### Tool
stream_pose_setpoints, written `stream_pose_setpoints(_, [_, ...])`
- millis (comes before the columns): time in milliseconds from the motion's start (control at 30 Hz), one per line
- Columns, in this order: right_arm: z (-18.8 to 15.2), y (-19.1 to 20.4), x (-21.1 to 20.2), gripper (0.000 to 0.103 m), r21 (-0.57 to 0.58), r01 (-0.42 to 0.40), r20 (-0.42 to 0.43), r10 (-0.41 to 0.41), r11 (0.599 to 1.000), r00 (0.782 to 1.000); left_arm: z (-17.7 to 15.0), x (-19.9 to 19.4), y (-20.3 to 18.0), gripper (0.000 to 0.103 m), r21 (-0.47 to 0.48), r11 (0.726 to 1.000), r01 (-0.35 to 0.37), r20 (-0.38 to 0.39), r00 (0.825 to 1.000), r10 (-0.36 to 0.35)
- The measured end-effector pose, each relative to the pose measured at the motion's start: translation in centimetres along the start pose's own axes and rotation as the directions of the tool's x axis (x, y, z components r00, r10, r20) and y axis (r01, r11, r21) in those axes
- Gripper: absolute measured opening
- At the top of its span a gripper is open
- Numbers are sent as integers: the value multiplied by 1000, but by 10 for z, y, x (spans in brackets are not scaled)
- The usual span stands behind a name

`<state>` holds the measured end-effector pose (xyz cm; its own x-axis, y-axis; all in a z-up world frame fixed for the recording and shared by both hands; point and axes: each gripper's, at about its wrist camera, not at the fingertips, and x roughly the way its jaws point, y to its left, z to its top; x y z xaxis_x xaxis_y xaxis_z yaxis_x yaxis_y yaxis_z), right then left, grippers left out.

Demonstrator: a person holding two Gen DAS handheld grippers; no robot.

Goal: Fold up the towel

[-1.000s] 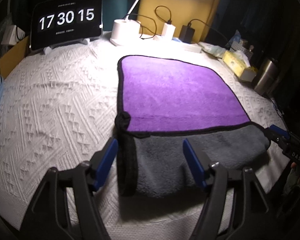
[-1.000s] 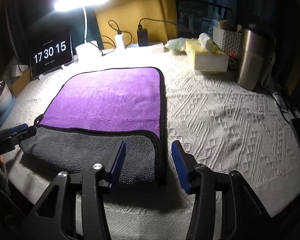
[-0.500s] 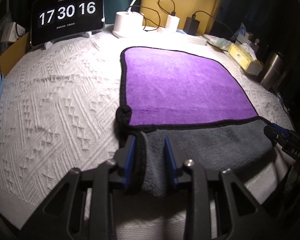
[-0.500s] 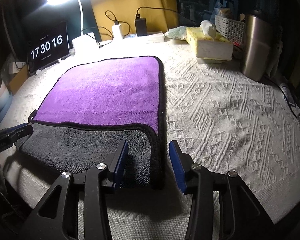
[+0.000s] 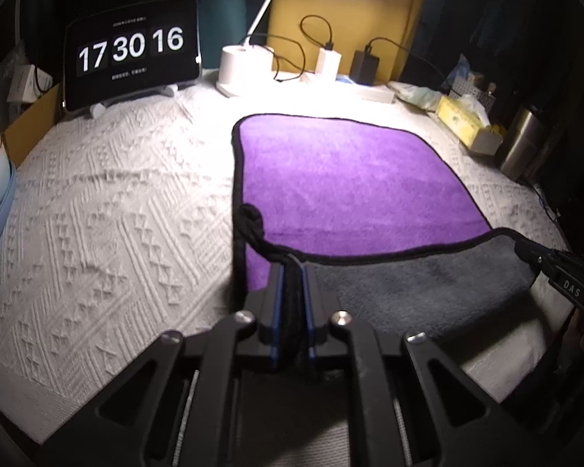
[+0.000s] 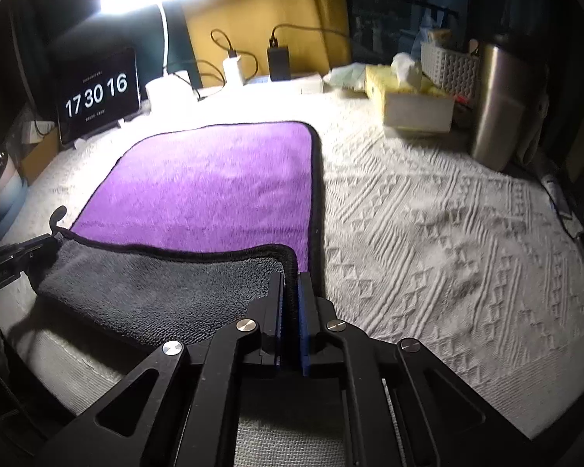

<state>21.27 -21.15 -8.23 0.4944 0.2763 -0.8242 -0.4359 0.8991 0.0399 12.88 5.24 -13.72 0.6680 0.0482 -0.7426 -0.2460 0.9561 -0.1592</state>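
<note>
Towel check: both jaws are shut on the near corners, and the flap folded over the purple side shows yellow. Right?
Not quite. The folded flap of the towel shows grey, not yellow, as the right wrist view shows. Left gripper and right gripper are shut on the near corners.

Your left tool (image 5: 292,272) is a matte black linkage of flat arms with triangular cut-outs, pinned by round silver screws. Its two fingers (image 5: 277,292) carry blue pads along the inner faces. Your right tool (image 6: 291,284) has the same build: black arms, silver pivot screws, blue-lined fingers (image 6: 303,299). Seen from the left wrist camera, the right tool's black body shows the white letters "DAS". A slot with a rail runs down each side of both bodies.
</note>
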Motion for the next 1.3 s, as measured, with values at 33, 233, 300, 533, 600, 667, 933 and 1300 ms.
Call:
stream_pose_setpoints(33, [1, 0, -2, 7, -2, 2, 8, -2, 1000, 1000, 1, -2, -1, 9, 6, 1000, -4, 8, 1000, 4])
stream_pose_setpoints(233, [10, 1, -13, 7, -7, 7, 41, -6, 1000, 999, 9, -16, -5, 9, 28, 999, -31, 73, 997, 29])
stream_pose_setpoints(300, [14, 2, -17, 7, -9, 9, 53, -9, 1000, 999, 11, -19, -5, 9, 27, 999, -34, 86, 996, 31])
stream_pose_setpoints(533, [27, 5, -26, 7, -23, 15, 89, -13, 1000, 996, 19, -23, -3, 9, 14, 999, -32, 117, 993, 30])
stream_pose_setpoints(600, [31, 5, -27, 7, -25, 16, 94, -14, 1000, 995, 22, -25, -2, 9, 13, 999, -32, 128, 991, 30])
stream_pose_setpoints(667, [34, 5, -28, 7, -25, 18, 102, -15, 1000, 995, 26, -26, -1, 9, 12, 999, -32, 138, 990, 30])
stream_pose_setpoints(933, [50, 3, -28, 7, -31, 21, 129, -17, 999, 991, 42, -27, 0, 9, 7, 1000, -30, 176, 984, 28])
stream_pose_setpoints(1300, [72, 0, -16, 7, -44, 17, 150, -10, 999, 989, 65, -16, 3, 9, -3, 999, -38, 199, 979, 38])
